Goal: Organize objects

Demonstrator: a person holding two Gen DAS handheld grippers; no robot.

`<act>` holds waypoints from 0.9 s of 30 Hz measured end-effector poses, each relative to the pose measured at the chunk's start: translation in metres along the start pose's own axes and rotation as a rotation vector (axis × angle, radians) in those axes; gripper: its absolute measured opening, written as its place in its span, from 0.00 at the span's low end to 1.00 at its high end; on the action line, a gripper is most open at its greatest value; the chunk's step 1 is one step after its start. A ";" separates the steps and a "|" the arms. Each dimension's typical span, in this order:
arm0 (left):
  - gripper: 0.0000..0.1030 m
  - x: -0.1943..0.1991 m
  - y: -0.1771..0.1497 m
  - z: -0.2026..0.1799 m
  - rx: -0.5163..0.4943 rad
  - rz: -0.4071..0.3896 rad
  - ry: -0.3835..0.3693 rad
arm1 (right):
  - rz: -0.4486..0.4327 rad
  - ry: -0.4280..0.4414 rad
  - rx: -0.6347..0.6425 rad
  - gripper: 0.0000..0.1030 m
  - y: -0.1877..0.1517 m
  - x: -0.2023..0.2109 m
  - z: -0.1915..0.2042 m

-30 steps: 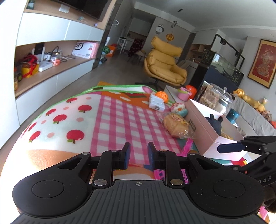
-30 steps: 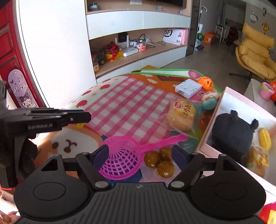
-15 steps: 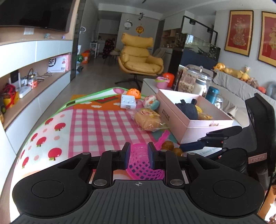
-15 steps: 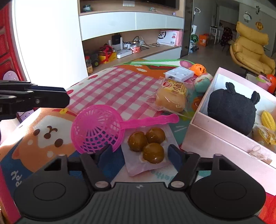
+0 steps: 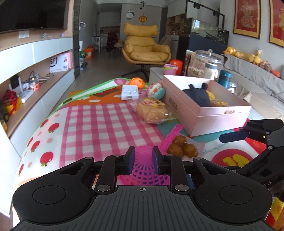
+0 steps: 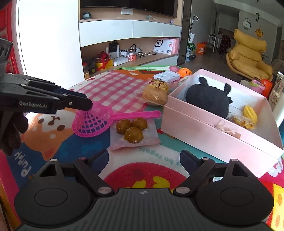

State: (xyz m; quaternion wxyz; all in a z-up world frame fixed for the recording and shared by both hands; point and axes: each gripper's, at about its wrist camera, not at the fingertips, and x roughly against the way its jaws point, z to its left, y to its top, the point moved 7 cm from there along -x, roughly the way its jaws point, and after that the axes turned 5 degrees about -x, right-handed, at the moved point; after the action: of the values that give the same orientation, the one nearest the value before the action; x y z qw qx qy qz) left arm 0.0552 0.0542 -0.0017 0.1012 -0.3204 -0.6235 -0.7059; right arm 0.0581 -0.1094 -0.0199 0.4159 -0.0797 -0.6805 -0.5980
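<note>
Pink sieve (image 6: 92, 122): it lies on the play mat (image 5: 99, 124), handle toward the pink box (image 6: 213, 131), rim at our left gripper (image 5: 142, 158).
Change: a second ago we faced bare mat; now our narrowly parted fingers (image 5: 130, 160) straddle the mesh, not yet clamped.
Right gripper (image 6: 144, 157): fingers wide apart, empty, drawn back from the packet of brown balls (image 6: 132, 130).
Meaning: we judge the sieve goes to the box next.

Yellow armchair (image 5: 145, 46) far back on floor; wall TV (image 5: 32, 15) above shelf unit (image 6: 129, 53); framed pictures (image 5: 246, 17) right wall.
</note>
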 end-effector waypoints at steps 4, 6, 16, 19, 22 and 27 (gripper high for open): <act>0.27 0.003 -0.001 0.025 0.060 -0.002 0.057 | 0.002 -0.009 -0.025 0.86 0.017 -0.031 0.008; 0.27 0.008 -0.002 0.038 0.084 -0.012 0.075 | 0.010 0.014 -0.031 0.85 0.023 -0.041 0.013; 0.27 0.025 -0.002 0.037 0.047 -0.055 -0.041 | 0.050 0.000 0.085 0.49 -0.005 -0.008 0.024; 0.27 0.023 -0.001 0.030 0.050 -0.056 -0.052 | 0.063 -0.033 0.070 0.49 -0.016 0.007 0.009; 0.27 0.026 0.001 0.018 0.028 -0.068 -0.086 | 0.066 -0.083 0.082 0.49 -0.025 0.020 -0.004; 0.27 0.026 -0.002 -0.012 -0.071 -0.060 -0.133 | 0.041 -0.208 0.098 0.64 -0.038 0.036 -0.026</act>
State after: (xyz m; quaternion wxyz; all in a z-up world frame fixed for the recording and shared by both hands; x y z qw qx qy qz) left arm 0.0300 0.0504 0.0115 0.0268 -0.3510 -0.6127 -0.7076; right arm 0.0241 -0.1566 -0.0259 0.3585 -0.1351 -0.7466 -0.5440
